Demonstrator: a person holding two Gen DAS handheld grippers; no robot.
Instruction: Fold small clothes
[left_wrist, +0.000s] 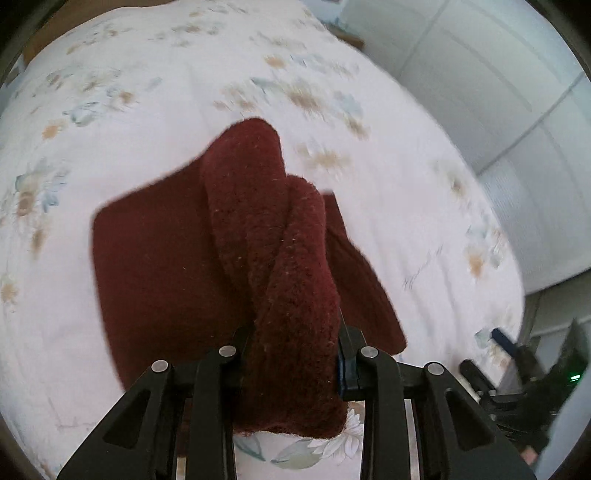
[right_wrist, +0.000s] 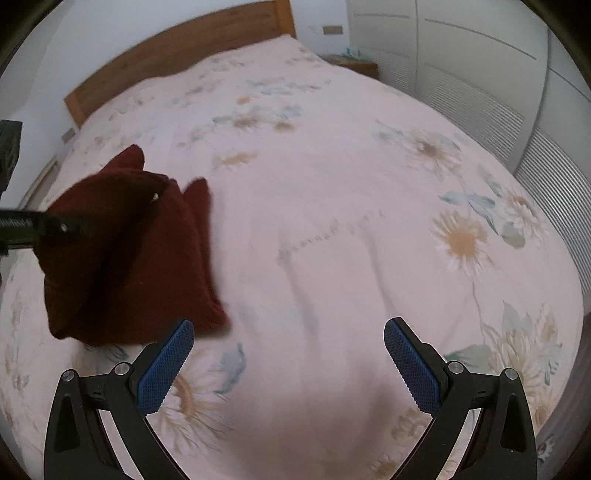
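Note:
A dark red knitted garment (left_wrist: 177, 266) lies on the floral bedspread (left_wrist: 110, 92). My left gripper (left_wrist: 291, 354) is shut on a bunched fold of it and holds that fold up over the flat part. In the right wrist view the same garment (right_wrist: 122, 258) is at the left, with the left gripper (right_wrist: 62, 227) reaching into it from the left edge. My right gripper (right_wrist: 288, 365) is open and empty, above the bare bedspread (right_wrist: 332, 221), its left blue pad (right_wrist: 166, 369) just beside the garment's near corner.
A wooden headboard (right_wrist: 177, 48) stands at the far end of the bed. A bedside table (right_wrist: 354, 66) and white wardrobe doors (right_wrist: 480, 92) are at the right. The right gripper shows at the left wrist view's lower right (left_wrist: 517, 365).

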